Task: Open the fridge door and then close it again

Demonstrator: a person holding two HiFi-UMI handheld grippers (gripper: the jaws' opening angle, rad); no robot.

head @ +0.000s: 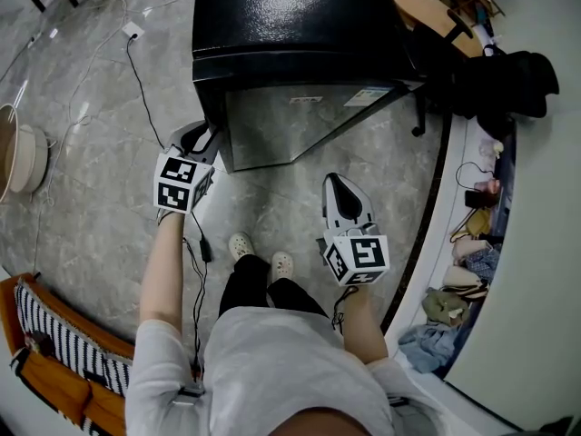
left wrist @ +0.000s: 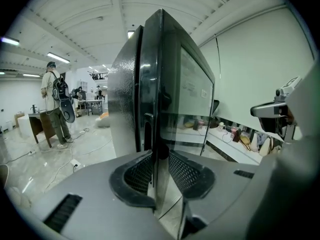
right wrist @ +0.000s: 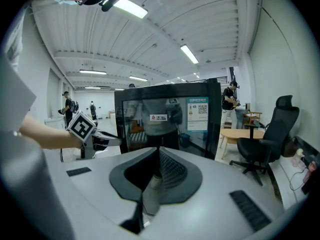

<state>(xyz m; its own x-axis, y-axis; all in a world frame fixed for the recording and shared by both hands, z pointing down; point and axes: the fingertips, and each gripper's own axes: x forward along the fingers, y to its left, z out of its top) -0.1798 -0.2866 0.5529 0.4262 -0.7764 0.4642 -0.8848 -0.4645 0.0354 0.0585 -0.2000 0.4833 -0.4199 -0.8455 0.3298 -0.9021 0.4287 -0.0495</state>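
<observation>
A black fridge [head: 281, 16] stands in front of me, its glass door [head: 300, 121] facing me. In the left gripper view the door's [left wrist: 192, 94] free edge stands a little off the fridge body [left wrist: 122, 99] with a narrow gap behind it. My left gripper [head: 210, 140] is at that left edge, and its meshed pads [left wrist: 140, 171] sit on both faces of the edge with no gap showing. My right gripper [head: 338, 184] hangs in front of the door, away from it, shut with nothing between its pads [right wrist: 167, 166].
A black office chair [right wrist: 265, 144] and a wooden table [right wrist: 235, 134] stand right of the fridge. Cables [head: 136, 71] run over the floor at left. A cluttered ledge [head: 472, 243] lines the right wall. A striped seat [head: 54, 343] is at lower left. A person [left wrist: 55, 104] stands far off.
</observation>
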